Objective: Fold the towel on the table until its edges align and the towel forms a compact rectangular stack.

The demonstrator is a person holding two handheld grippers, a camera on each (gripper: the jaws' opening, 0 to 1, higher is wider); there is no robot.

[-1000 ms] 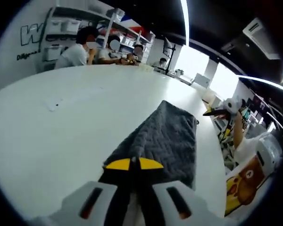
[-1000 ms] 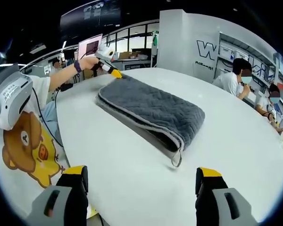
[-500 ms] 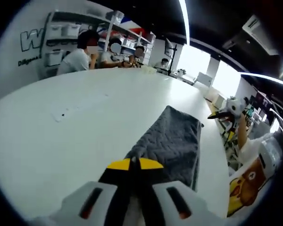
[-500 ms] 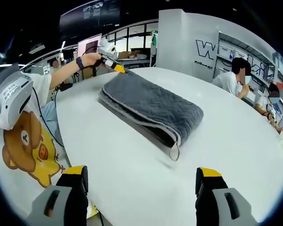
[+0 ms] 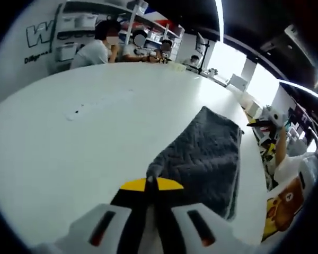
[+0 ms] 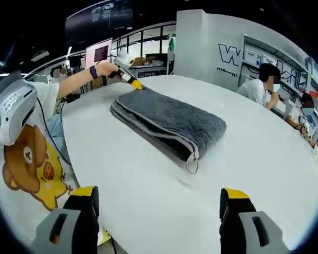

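The left claw is clamped on a corner of the quilted grey towel, soft and limp; the right claw gapes apart above the white counter.

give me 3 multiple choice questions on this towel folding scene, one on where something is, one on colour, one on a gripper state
1. Where does the towel lie?
A. on the white table
B. on a shelf
C. on the floor

2. What colour is the towel?
A. red
B. dark grey
C. yellow

3. How does the left gripper stand?
A. wide open, away from the towel
B. shut on a cup
C. shut on the towel's corner

Answers: 1 A, the folded towel rests flat on the tabletop. 2 B, the quilted fabric is dark grey with a paler edge. 3 C, its yellow tips meet on the fabric, while the right gripper is open.
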